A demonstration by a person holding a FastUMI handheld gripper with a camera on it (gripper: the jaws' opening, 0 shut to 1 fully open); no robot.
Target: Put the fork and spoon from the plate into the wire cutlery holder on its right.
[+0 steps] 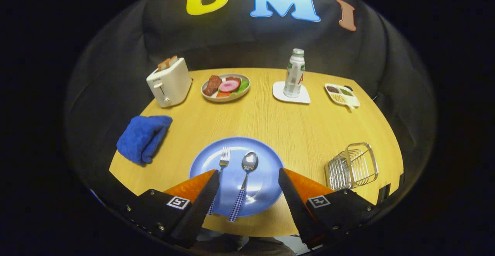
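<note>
Wooden counter: one round-edged top, pale yellow grain, carrying everything listed below.
Count of cutlery: one fork and one spoon, two pieces in all.
Count of plates: one blue plate near the front edge; one food plate at the far side with meat, a pink slice and green leaf.
Count of other things: one white toaster with toast standing in it, one folded blue towel, one bottle upright on one white coaster, one small divided tray of seasonings, one wire cutlery holder.
Fork: silver tines pointing away, lying on the plate's left half; its lower end is partly hidden behind the left finger.
Spoon: silver bowl facing up, blue-and-white checked handle running back over the plate's near rim; it lies just right of the fork, roughly parallel, the two apart.
Wire cutlery holder: bare metal rods with a square-ish rim, tipped toward the viewer, standing on the counter to the right of the blue plate, apart from it.
Gripper: jaws spread wide and released, holding nothing; they hover above the blue plate's near half, with the spoon handle between the two fingers.
</note>
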